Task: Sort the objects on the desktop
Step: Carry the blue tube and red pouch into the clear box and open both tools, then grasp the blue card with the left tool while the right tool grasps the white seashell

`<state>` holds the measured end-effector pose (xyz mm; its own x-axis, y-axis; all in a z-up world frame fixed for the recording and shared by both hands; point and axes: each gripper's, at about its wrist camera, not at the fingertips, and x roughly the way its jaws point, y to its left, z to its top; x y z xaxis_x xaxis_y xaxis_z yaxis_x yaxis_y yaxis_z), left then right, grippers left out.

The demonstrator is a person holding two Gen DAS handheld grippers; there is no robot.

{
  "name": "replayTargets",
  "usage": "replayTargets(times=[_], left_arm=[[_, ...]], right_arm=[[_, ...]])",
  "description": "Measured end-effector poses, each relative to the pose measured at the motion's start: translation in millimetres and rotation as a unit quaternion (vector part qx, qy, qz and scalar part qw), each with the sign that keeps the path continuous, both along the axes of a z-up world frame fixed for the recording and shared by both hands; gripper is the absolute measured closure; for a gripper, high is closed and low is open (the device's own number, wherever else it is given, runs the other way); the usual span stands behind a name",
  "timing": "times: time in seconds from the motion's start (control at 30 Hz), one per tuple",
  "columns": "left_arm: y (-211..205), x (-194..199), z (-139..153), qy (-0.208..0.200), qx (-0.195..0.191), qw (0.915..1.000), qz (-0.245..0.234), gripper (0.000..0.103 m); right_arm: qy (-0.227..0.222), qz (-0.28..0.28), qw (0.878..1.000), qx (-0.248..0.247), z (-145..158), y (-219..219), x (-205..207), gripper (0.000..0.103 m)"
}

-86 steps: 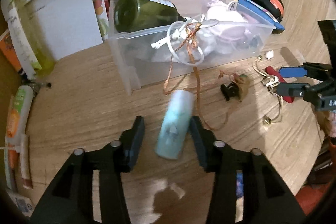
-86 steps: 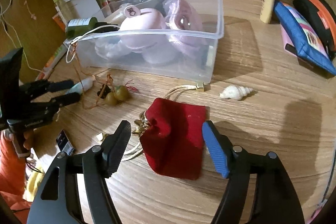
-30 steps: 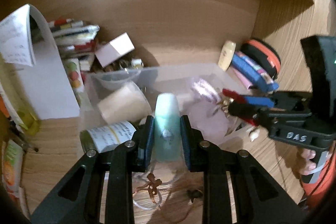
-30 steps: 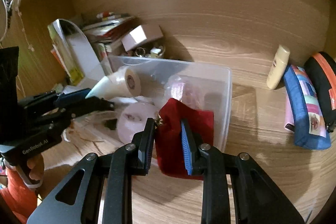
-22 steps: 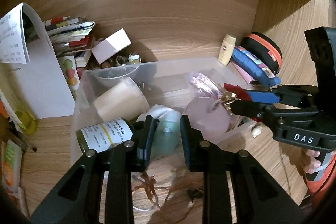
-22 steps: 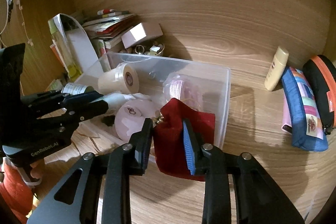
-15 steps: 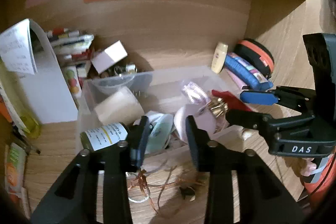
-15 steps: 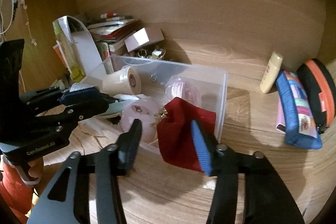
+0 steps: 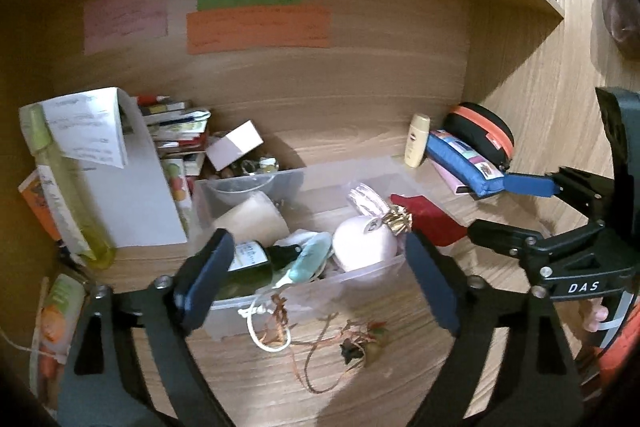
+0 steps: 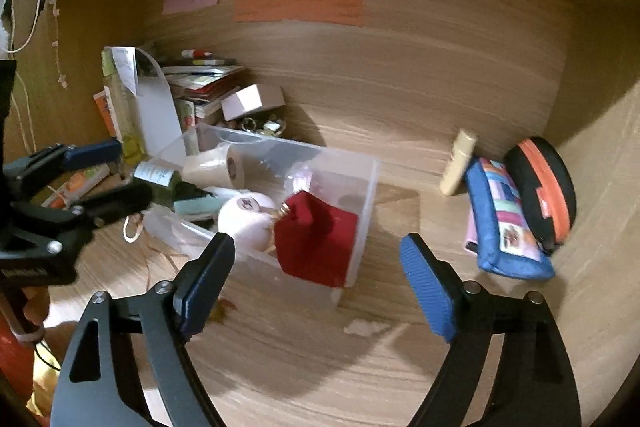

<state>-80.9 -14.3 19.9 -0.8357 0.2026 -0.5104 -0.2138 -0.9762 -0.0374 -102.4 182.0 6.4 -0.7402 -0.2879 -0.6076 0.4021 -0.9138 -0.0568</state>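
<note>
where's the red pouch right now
In the right wrist view the red pouch lies in the clear plastic bin, at its right end, beside the pale pink ball.

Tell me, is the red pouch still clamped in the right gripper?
No, the red pouch lies in the clear bin; the right gripper is open.

Red pouch point(image 10: 316, 241) lies inside clear bin point(image 10: 366, 195).

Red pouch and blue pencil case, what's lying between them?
In the right wrist view, only the clear bin's end wall and bare wooden desktop separate the red pouch from the blue pencil case.
</note>
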Motion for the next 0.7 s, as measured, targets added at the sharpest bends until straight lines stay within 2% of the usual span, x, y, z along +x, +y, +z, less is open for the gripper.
replayTargets(times=[0.3,0.6,0.7], left_arm=[[-17,14,-14,-0.03,-0.01,0.999,0.033,0.008],[-32,49,-61,-0.099,-0.033,0.9926,0.061,0.008],[-33,65,-73,-0.119,-0.023,0.9908,0.062,0.008]], right_arm=[[-0.021,-0.036,0.999,0.03,-20,27,5,0.02],[-0.068,-0.068,0.995,0.04,-52,57,2,0.02],[-0.092,-0.071,0.992,0.046,-67,60,-4,0.02]])
